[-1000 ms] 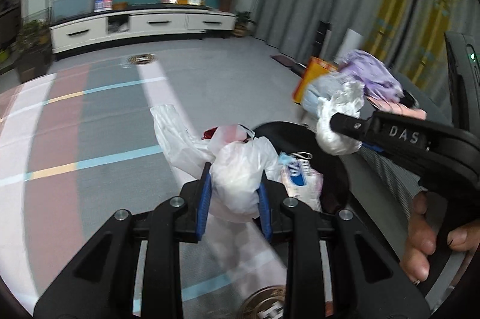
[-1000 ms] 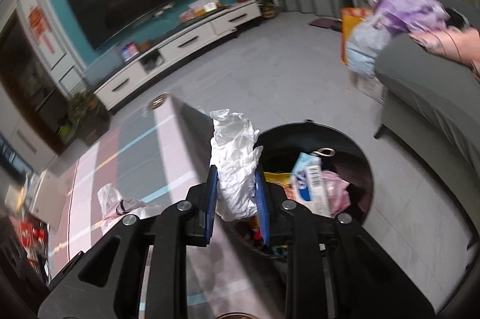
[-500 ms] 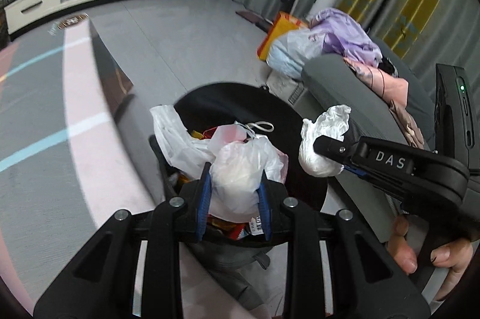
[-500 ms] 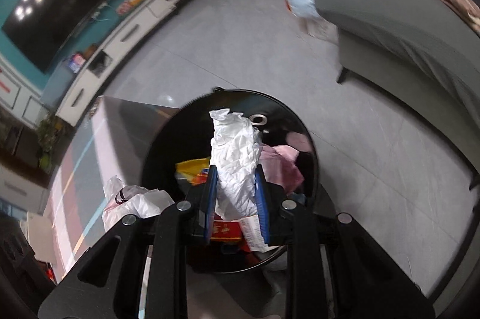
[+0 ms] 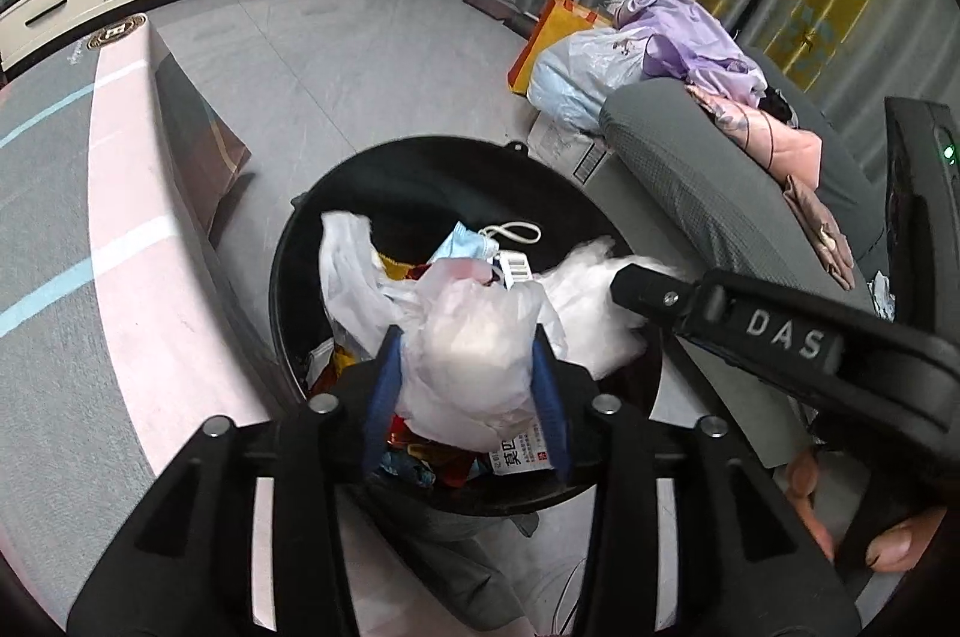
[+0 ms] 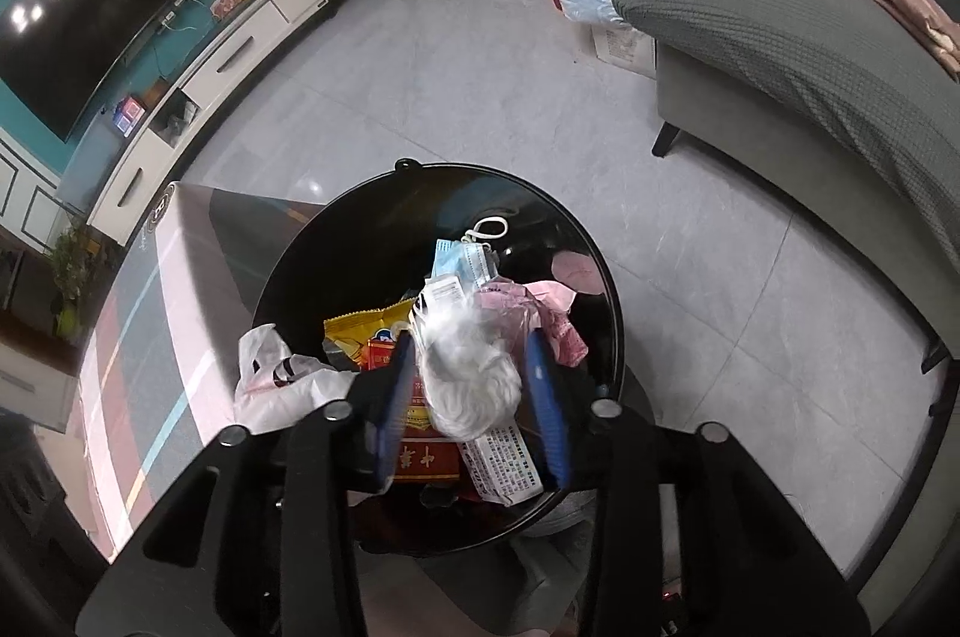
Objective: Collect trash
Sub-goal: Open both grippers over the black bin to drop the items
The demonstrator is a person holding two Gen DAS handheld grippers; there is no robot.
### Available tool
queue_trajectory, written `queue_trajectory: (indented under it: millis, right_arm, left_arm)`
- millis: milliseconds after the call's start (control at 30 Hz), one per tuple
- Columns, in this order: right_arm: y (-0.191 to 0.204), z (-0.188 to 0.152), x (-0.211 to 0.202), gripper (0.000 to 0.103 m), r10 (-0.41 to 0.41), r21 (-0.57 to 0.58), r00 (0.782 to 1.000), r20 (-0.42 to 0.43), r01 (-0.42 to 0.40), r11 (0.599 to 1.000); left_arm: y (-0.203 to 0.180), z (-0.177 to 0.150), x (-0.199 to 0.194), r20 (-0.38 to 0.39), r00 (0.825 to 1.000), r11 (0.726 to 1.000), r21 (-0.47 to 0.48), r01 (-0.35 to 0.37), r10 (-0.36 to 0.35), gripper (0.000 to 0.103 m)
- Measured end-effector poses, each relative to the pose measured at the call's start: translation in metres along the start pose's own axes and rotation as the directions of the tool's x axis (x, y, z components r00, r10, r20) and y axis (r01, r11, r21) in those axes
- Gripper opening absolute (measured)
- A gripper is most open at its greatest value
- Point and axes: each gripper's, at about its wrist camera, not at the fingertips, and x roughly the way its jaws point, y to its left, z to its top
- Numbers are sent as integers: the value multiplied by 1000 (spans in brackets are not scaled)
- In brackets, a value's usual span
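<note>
Black bin point(image 5: 420, 175) beneath both downward-tilted tongs, jaws opening: left tongs point(image 5: 465, 385) around plastic bag point(image 5: 474, 355), right tongs point(image 6: 474, 391) around tissue point(image 6: 468, 373).

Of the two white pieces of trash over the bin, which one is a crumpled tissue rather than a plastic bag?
The one between the right claw's opening jaws, the crumpled tissue. The left claw, also opening, has a smooth, translucent plastic bag.
</note>
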Motion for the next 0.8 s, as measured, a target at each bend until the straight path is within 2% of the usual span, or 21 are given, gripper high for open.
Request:
queue_trajectory:
  millis: [67, 100, 200, 333, 367, 533, 800]
  right_arm:
    - [0, 1, -2, 48, 0, 3, 1000, 10, 0, 1000]
    - [0, 0, -5, 54, 0, 4, 1000, 16, 0, 1000]
    - [1, 0, -13, 62, 3, -1, 999, 49, -3, 1000]
    - [3, -1, -29, 80, 29, -7, 994, 109, -28, 1000]
    - [3, -1, -35, 82, 40, -8, 990, 132, -39, 999]
    - [9, -5, -58, 93, 67, -31, 978, 199, -62, 998]
    - [15, -11, -79, 98, 58, -71, 961, 269, -40, 997]
  left_arm:
    - [0, 1, -5, 15, 1000, 1000, -2, 1, -1, 58]
    - [1, 1, -9, 23, 1000, 1000, -3, 1, -1, 61]
    - [2, 4, -22, 63, 998, 1000, -7, -3, 4, 81]
    - [3, 7, -48, 124, 992, 1000, 5, -20, 19, 96]
    - [4, 7, -57, 147, 989, 1000, 9, -25, 23, 99]
    - [7, 9, -87, 205, 977, 997, 26, -70, 64, 100]
    - [11, 8, -120, 264, 957, 992, 21, -126, 116, 100]
